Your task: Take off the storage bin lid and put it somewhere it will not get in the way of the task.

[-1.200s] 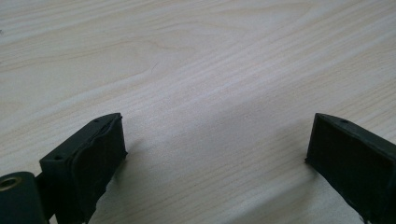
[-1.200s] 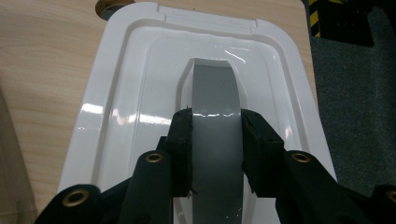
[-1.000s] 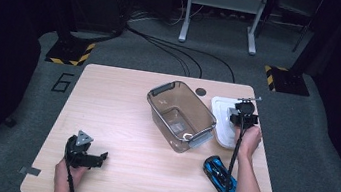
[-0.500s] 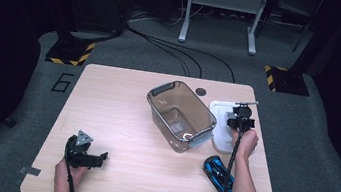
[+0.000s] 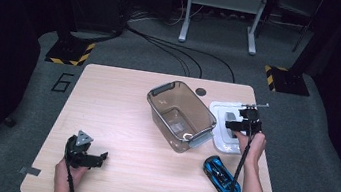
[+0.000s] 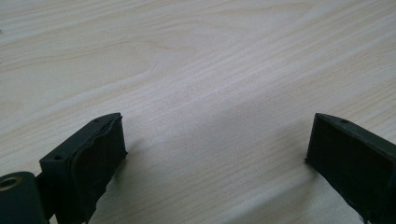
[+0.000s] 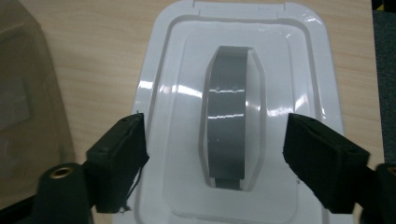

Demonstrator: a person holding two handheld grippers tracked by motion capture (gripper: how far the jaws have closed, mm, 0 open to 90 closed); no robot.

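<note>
1. White plastic makes up the lid (image 7: 238, 116) under our right gripper (image 7: 215, 154); it lies flat on the wooden table (image 5: 117, 103), at the table's right edge in the high view, just beside the clear brown bin (image 5: 181, 115).
2. We see a grey handle (image 7: 226, 126) running down the middle of the lid, sunk in a raised oval.
3. Our right gripper's jaws have just been opening, and they now stand apart, one on each side of the grey handle. In the right gripper view neither pad presses on the handle or the lid; whether the tips rest on the lid we cannot tell.
4. In the high view our right gripper (image 5: 245, 120) sits over the lid (image 5: 224, 108), with the hand behind it toward the table's near edge.
5. Our left gripper (image 5: 84, 152) is near the table's front left corner, well apart from the bin and the lid.
6. In the left gripper view its jaws stand wide apart with bare wood between them, and they hold nothing.
7. We note that the bin stands upright and uncovered near the middle of the table, a grey latch at each end.
8. We also see a blue toy car (image 5: 222, 176) lying on the table near the front right corner, just beside our right forearm and apart from the lid.
</note>
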